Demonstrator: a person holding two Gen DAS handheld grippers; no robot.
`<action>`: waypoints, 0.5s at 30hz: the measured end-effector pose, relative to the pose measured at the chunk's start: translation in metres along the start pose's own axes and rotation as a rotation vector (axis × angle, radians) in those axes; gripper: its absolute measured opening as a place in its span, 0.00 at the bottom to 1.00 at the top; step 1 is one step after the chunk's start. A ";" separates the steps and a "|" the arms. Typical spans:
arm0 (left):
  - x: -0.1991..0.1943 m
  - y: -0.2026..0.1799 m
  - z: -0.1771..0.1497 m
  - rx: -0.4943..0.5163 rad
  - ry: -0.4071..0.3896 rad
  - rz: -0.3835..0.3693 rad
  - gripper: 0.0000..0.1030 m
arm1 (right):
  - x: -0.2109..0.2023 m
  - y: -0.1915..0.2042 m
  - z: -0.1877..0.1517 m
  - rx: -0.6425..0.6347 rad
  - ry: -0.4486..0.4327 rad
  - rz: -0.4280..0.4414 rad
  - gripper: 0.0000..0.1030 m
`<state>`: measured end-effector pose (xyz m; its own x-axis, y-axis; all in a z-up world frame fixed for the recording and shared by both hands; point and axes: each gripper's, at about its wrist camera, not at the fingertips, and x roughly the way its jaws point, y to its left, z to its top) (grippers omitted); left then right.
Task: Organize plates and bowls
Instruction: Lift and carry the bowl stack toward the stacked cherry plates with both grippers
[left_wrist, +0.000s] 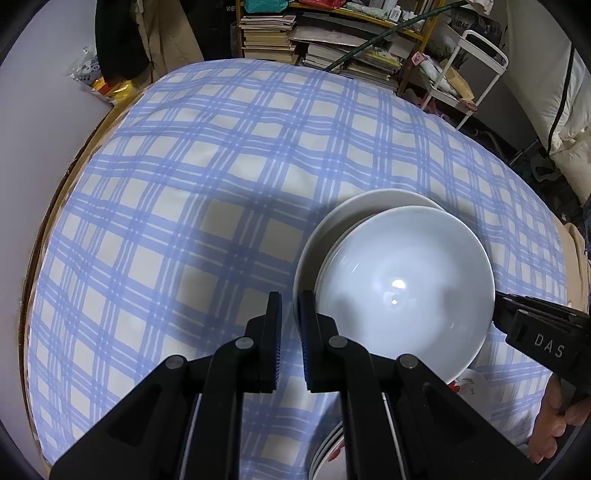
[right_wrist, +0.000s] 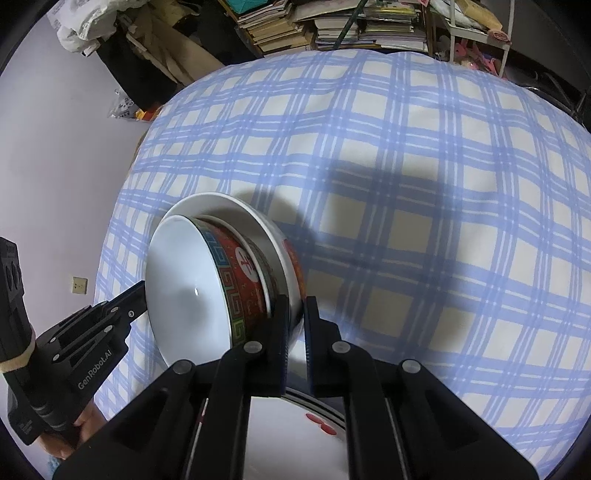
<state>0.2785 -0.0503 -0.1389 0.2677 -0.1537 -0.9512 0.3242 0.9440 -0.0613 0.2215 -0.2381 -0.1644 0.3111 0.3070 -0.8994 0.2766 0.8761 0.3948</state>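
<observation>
Pinching opposite rims of glossy round stacked bowls (left_wrist: 406, 277), left tool (left_wrist: 290, 317), right tool (right_wrist: 295, 321), checked cloth (left_wrist: 221, 147).

The flat plate (right_wrist: 295, 413) under the stack mostly vanishes behind the right gripper (right_wrist: 295, 314), only a red mark showing. The outer bowl's (right_wrist: 284, 273) pattern is largely covered by the inner bowl (right_wrist: 184, 288). The hand (left_wrist: 557, 417) is cut by the frame edge.
</observation>
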 end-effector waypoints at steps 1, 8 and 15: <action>0.000 0.001 0.000 -0.004 0.002 -0.002 0.09 | 0.000 -0.001 0.000 -0.002 0.000 -0.006 0.09; 0.001 0.008 0.003 -0.019 0.021 -0.043 0.08 | 0.002 0.007 0.002 -0.020 -0.007 -0.041 0.10; 0.002 0.008 0.003 -0.032 0.023 -0.049 0.07 | 0.005 0.008 0.004 -0.016 -0.004 -0.036 0.10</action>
<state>0.2842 -0.0443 -0.1406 0.2312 -0.1933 -0.9535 0.3071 0.9445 -0.1170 0.2286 -0.2311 -0.1654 0.3044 0.2737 -0.9124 0.2735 0.8924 0.3589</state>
